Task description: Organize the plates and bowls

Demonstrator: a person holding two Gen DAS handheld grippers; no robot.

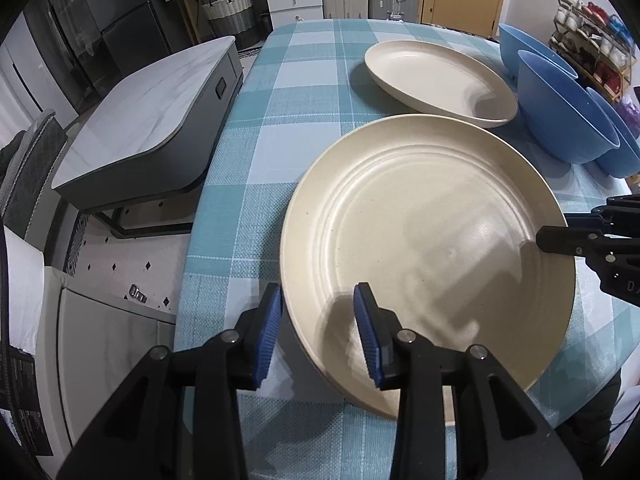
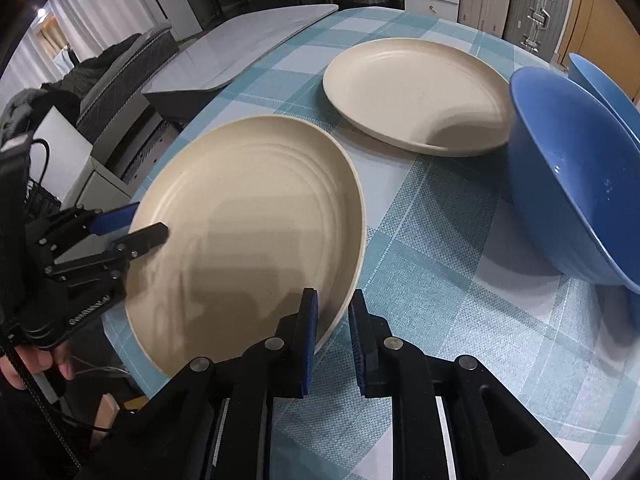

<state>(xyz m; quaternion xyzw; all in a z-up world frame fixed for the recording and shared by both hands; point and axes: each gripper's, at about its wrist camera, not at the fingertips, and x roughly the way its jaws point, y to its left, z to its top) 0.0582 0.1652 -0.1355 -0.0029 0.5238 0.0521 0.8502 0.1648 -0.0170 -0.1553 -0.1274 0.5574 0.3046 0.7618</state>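
A large cream plate [image 1: 420, 232] [image 2: 248, 208] lies at the near edge of the checked tablecloth [image 1: 272, 120] and overhangs it. My left gripper [image 1: 318, 312] straddles its rim, with the blue pads [image 1: 266, 332] standing clear on both sides, so it is open. In the right wrist view the left gripper [image 2: 140, 224] has one finger over the rim and one under. My right gripper [image 2: 334, 320] [image 1: 554, 227] has the opposite rim between its pads [image 2: 360, 344], with cloth showing in the gap, so it is open. A second cream plate [image 1: 436, 80] [image 2: 416, 92] lies farther back.
Blue bowls [image 1: 560, 112] [image 2: 568, 184] stand to the right of the plates, with another [image 1: 520, 40] [image 2: 600, 80] behind. A grey marble-topped low table [image 1: 152, 120] sits left of the table. A wicker basket [image 1: 228, 8], a suitcase [image 2: 536, 12] and a shelf rack [image 1: 592, 40] stand beyond. A hand [image 2: 28, 364] holds the left gripper.
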